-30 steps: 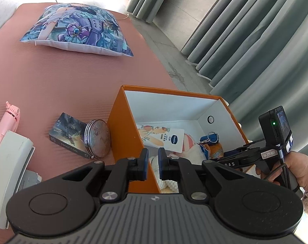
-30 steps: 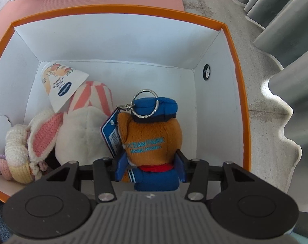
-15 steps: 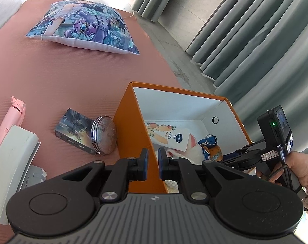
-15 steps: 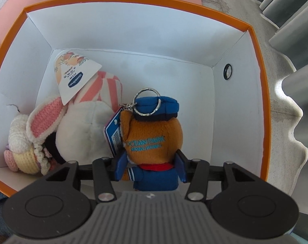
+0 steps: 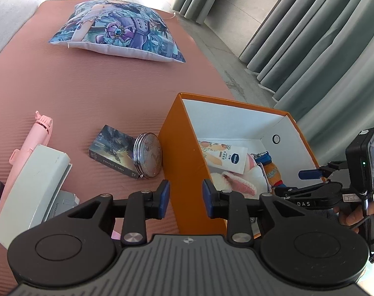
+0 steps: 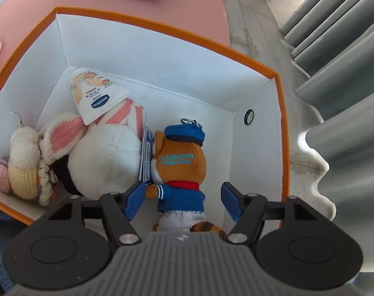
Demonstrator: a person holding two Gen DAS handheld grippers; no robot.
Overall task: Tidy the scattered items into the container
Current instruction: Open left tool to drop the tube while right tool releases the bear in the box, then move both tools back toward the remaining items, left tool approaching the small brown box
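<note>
The orange box (image 6: 280, 113) with white inside holds an orange plush bear in a blue uniform (image 6: 179, 170), a white plush (image 6: 105, 162), a crocheted bunny doll (image 6: 26, 167) and a Vaseline tube (image 6: 95, 96). My right gripper (image 6: 183, 201) is open above the box, its jaws apart on either side of the bear, which lies on the box floor. My left gripper (image 5: 184, 198) is open and empty over the box's left wall (image 5: 179, 148). On the mat lie a photo card box (image 5: 111, 151), a round tin (image 5: 148, 159), a pink fan (image 5: 30, 145) and a white case (image 5: 31, 190).
A printed pillow (image 5: 120, 38) lies at the far end of the pink mat (image 5: 63, 86). Grey curtains (image 5: 310, 49) hang to the right beyond a strip of grey floor. The right gripper and hand show in the left wrist view (image 5: 345, 187).
My right gripper has opened and let go of the plush bear, which now lies in the box. My left gripper has opened and moved left.
</note>
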